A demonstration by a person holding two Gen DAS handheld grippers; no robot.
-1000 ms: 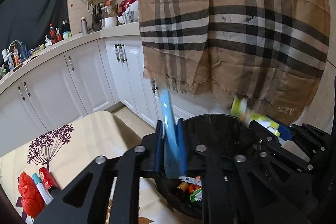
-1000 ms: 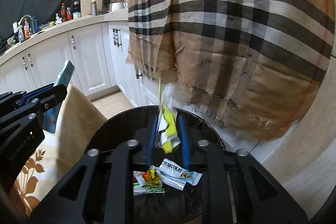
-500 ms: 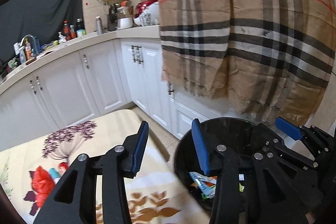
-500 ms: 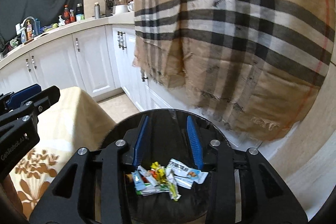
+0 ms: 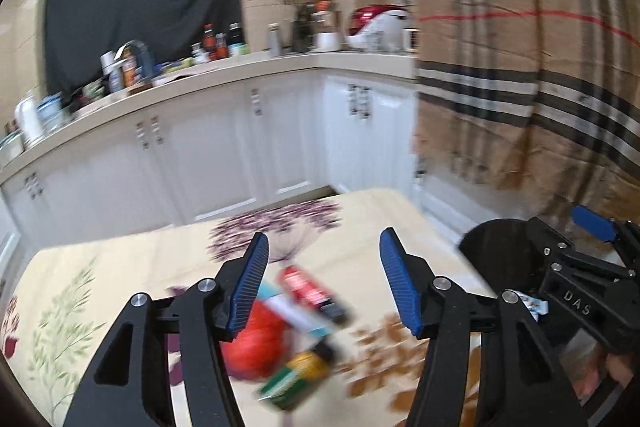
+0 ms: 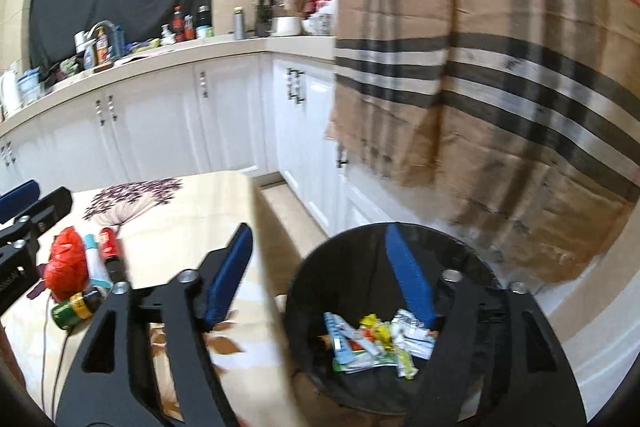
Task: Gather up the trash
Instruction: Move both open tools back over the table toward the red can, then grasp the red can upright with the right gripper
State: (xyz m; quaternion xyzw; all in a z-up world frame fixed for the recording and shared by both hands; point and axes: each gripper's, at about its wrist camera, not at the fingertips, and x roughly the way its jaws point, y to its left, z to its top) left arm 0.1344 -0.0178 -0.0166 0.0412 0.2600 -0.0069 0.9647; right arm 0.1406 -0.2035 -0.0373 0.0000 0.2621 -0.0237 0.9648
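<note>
My left gripper (image 5: 324,283) is open and empty above the table (image 5: 120,267). Below it lie a red crumpled bag (image 5: 260,343), a red tube (image 5: 308,287), a white-and-teal tube (image 5: 296,315) and a green-and-yellow can (image 5: 296,379). The same pile shows in the right wrist view: bag (image 6: 66,263), tube (image 6: 108,243), can (image 6: 72,309). My right gripper (image 6: 320,275) is open and empty over the table edge and the black bin (image 6: 320,279), which holds several wrappers (image 6: 376,341). The bin also shows in the left wrist view (image 5: 496,247).
A plaid cloth (image 6: 500,87) hangs behind the bin. White cabinets (image 5: 220,155) and a cluttered counter (image 5: 180,75) run along the back. The table carries a floral cloth. The right gripper's body (image 5: 588,291) is at the right of the left wrist view.
Both grippers opened and dropped their wrappers into the bin. Both then swung left, the left one from over the bin to above the pile on the table.
</note>
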